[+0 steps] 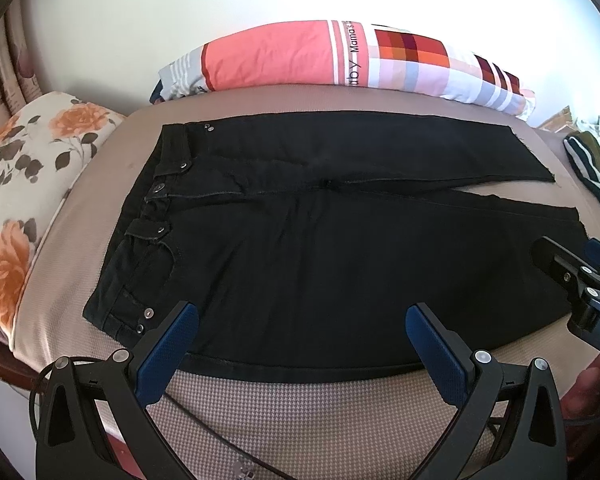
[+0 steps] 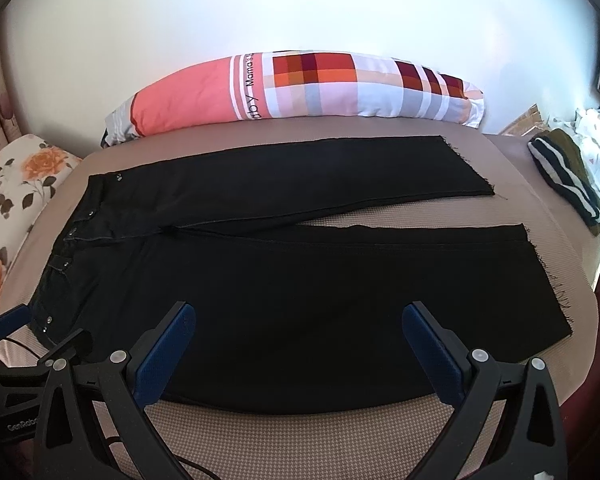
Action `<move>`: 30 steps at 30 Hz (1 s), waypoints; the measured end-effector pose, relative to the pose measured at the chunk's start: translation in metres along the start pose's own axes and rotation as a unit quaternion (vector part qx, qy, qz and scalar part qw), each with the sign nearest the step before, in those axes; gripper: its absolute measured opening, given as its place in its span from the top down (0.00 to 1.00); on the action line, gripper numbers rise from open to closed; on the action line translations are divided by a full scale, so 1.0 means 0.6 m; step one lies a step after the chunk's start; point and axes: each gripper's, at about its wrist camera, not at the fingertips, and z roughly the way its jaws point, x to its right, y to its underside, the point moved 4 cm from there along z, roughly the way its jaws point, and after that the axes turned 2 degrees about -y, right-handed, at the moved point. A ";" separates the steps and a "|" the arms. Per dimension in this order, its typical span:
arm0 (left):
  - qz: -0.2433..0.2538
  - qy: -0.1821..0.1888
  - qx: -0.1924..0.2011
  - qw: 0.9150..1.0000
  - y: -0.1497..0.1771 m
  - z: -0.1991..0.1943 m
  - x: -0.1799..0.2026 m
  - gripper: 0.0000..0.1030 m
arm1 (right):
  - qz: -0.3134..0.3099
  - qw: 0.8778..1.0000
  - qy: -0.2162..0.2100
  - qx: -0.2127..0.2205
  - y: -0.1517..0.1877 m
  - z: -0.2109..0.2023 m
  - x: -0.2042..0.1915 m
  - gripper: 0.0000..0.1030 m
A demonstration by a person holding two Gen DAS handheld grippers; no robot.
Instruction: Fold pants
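Black pants [image 1: 320, 248] lie flat and unfolded on a beige bed, waistband to the left, the two legs spread apart to the right; they also show in the right wrist view [image 2: 300, 300]. My left gripper [image 1: 302, 320] is open and empty, hovering over the near edge of the pants close to the waist. My right gripper [image 2: 300, 318] is open and empty over the near leg. The right gripper also shows at the right edge of the left wrist view [image 1: 572, 272]. The left gripper shows at the lower left of the right wrist view [image 2: 28, 336].
A pink and checked pillow [image 1: 340, 56] lies along the far side of the bed by the white wall. A floral cushion [image 1: 24, 168] is at the left. A dark striped garment [image 2: 564, 172] and white laundry [image 2: 596, 132] lie at the right.
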 end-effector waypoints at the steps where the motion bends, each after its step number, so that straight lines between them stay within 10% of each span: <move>1: -0.001 -0.001 -0.001 1.000 0.001 0.000 -0.001 0.00 | -0.002 1.000 0.001 -0.001 0.000 0.000 -0.001 0.00; 30: -0.004 -0.004 -0.003 1.000 0.006 0.005 -0.007 0.00 | -0.021 1.000 0.004 -0.015 0.004 0.012 -0.018 0.00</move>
